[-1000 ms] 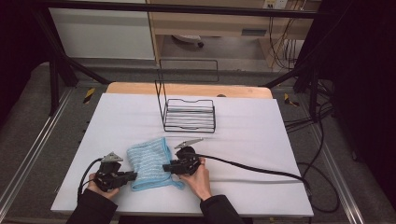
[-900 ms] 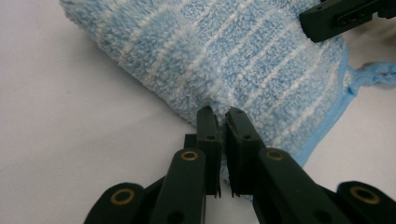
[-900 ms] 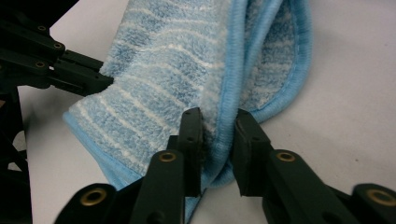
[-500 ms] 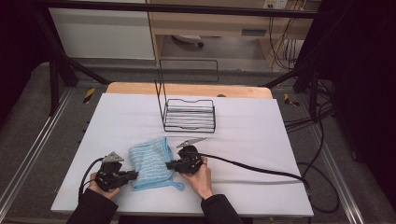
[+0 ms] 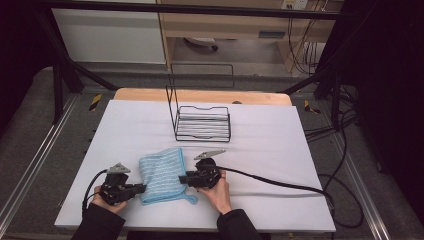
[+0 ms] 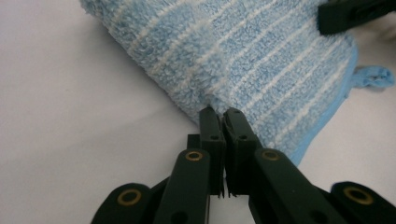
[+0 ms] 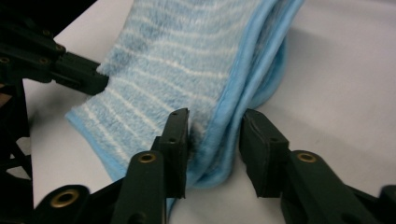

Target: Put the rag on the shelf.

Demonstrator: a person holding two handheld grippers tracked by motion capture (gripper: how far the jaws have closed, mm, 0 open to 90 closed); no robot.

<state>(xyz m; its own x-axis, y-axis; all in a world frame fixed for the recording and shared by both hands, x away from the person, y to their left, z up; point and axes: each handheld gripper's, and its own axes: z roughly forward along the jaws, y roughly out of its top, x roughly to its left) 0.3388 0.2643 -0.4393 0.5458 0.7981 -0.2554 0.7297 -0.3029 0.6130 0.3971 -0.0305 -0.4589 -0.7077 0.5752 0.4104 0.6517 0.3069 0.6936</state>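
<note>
A blue striped cloth [image 5: 161,173] is laid folded on the white worktop [image 5: 280,150], near the front edge, between the two tongs. Its left edge is pinched by the left tongs [image 6: 219,114], whose jaws are closed together on the pile. The right tongs [image 7: 214,122] are held part open, with the folded, bound edge of the cloth seen between the jaws but not clamped. A black wire rack [image 5: 202,121] is set well apart, farther back on the worktop
</note>
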